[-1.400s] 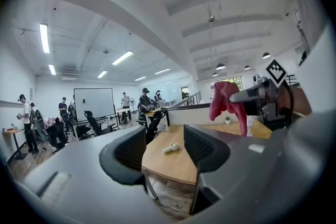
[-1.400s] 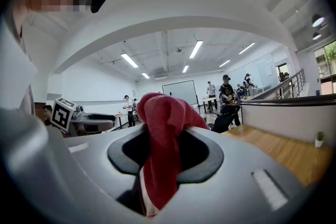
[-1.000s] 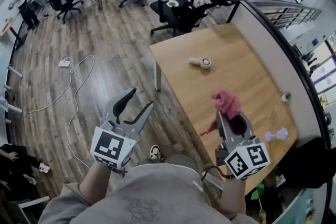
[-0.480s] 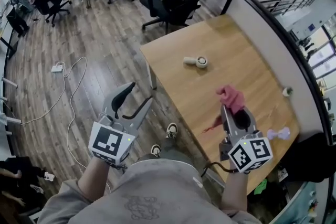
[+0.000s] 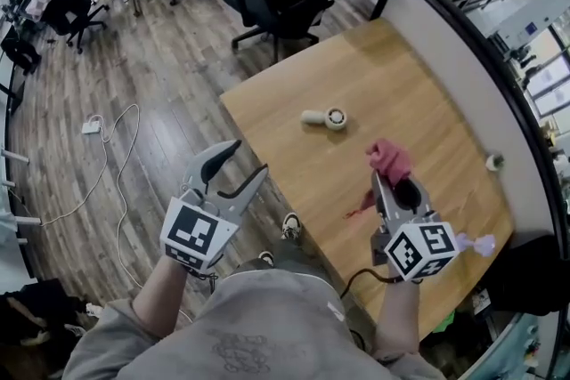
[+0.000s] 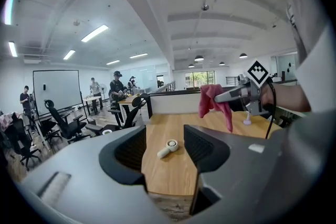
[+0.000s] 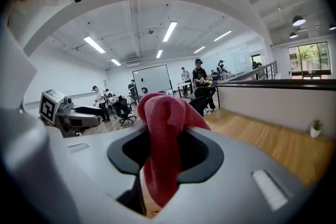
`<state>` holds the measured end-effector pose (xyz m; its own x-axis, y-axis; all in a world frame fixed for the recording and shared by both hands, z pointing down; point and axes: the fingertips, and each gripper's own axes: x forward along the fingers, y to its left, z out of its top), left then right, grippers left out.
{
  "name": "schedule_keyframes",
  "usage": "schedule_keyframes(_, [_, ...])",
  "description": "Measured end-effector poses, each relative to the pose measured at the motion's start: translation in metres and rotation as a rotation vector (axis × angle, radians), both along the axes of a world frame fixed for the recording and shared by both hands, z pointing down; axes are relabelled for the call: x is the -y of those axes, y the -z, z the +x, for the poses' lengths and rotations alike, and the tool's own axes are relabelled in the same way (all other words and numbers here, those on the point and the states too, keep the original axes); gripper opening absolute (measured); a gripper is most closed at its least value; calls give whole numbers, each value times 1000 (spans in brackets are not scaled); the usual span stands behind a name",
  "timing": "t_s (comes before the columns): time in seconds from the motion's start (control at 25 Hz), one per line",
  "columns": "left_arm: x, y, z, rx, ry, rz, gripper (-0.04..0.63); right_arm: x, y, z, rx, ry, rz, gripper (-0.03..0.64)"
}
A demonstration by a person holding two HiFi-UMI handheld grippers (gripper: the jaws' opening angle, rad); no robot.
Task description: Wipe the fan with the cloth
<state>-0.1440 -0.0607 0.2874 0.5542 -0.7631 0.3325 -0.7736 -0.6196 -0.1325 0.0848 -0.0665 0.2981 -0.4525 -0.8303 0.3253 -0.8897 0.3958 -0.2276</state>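
A small white hand-held fan (image 5: 325, 117) lies on its side on the wooden table (image 5: 401, 102), toward the left part of the top; it also shows between the left jaws as the fan (image 6: 168, 148). My right gripper (image 5: 388, 175) is shut on a red cloth (image 5: 388, 159) and hangs over the table nearer me than the fan; the cloth (image 7: 160, 139) drapes down between the jaws. My left gripper (image 5: 234, 168) is open and empty, held over the floor just off the table's near left edge. The right gripper (image 6: 231, 96) with its cloth shows in the left gripper view.
A pale purple object (image 5: 476, 245) sits near the table's front right corner and a small pot (image 5: 494, 162) by the low wall. Black office chairs (image 5: 280, 9) stand beyond the table's far end. A power strip and cable (image 5: 93, 127) lie on the wood floor.
The view has shifted so the table and fan sit a little lower and nearer. Both grippers keep the same states; the left one has drifted slightly toward the table edge.
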Motion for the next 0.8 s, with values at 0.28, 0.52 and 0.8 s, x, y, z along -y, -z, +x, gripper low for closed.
schedule_keyframes(0.28, [67, -37, 28, 38, -41, -15, 225, 55, -48, -11, -44, 63, -77, 141])
schedule_keyframes(0.52, [124, -69, 54, 80, -71, -30, 225, 99, -103, 1, -1, 66, -181, 140])
schedule_keyframes(0.8, [163, -119, 80, 181, -144, -75, 225, 138, -129, 7, -11, 103, -213, 141])
